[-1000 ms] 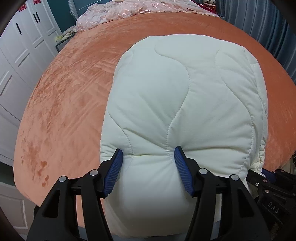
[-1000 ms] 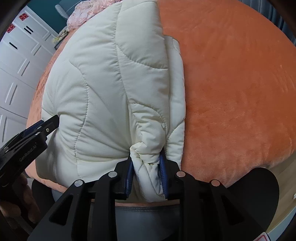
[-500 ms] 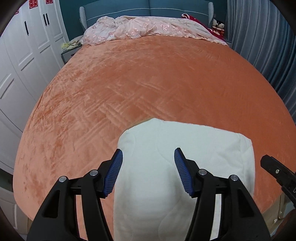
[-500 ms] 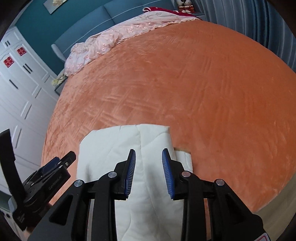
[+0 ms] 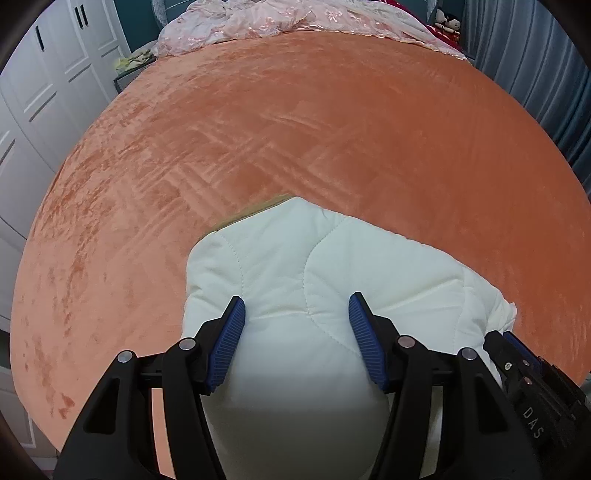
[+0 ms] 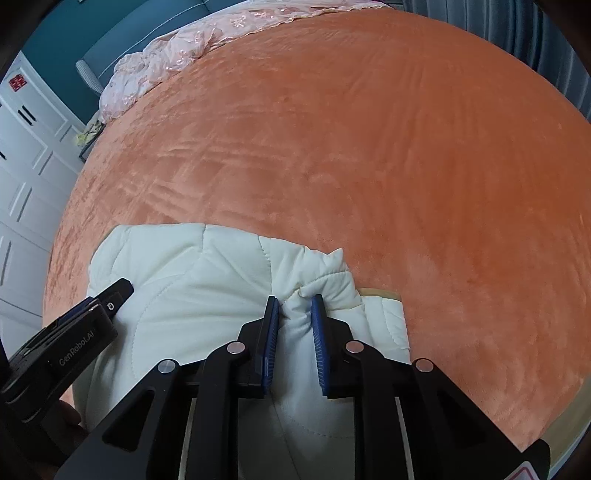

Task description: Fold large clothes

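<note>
the cream quilted padded jacket (image 5: 332, 273) lies folded into a thick bundle at the near edge of the bed, on the orange plush bedspread (image 5: 295, 129). the left tool (image 5: 295, 325) stands spread wide around a fat bulge of the jacket, its blue pads touching the padding on both sides. the right tool (image 6: 293, 325) is closing on a narrow bunched ridge of the jacket between its pads.

risk, as i judge it: the puffy fill may spring back and undo the fold once let go, and the right pinch seems to catch only some layers, so a pull could drag the bundle askew or off the bed's edge.

beyond lie a crumpled pink embroidered coverlet (image 5: 280, 18), white wardrobe doors (image 5: 33, 81), a teal headboard and grey-blue curtains (image 5: 561, 81).
</note>
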A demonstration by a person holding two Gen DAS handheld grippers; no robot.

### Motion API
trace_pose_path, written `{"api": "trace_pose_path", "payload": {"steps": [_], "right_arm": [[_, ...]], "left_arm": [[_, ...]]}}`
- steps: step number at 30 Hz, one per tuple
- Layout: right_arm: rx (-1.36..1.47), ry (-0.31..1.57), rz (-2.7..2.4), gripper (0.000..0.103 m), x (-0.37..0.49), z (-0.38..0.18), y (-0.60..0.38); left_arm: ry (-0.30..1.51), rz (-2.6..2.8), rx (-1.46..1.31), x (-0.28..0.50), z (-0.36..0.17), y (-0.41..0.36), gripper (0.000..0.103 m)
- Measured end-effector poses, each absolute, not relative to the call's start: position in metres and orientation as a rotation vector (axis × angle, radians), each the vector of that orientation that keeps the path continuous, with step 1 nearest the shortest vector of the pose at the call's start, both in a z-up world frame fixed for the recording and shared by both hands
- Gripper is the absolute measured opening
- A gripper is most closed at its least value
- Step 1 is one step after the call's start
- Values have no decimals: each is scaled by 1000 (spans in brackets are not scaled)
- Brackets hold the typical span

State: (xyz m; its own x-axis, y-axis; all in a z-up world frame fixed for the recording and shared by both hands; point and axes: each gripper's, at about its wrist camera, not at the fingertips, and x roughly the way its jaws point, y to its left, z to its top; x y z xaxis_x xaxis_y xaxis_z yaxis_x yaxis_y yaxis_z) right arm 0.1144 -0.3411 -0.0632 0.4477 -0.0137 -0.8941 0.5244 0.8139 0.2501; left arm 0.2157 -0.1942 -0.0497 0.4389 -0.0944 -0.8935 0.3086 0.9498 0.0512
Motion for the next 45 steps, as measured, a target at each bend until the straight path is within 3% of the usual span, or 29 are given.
{"api": "trace_pose_path", "payload": {"steps": [18, 41, 45], "right_arm": [[457, 1030, -380, 16, 124, -95, -338], [460, 953, -386, 13, 117, -103, -338], [495, 962, -370, 15, 114, -93, -345]], "left_arm": [[1057, -221, 238, 221, -89, -200, 64], [991, -186, 260, 217, -100, -204, 67], [1026, -208, 210, 219, -91, -195, 72]]}}
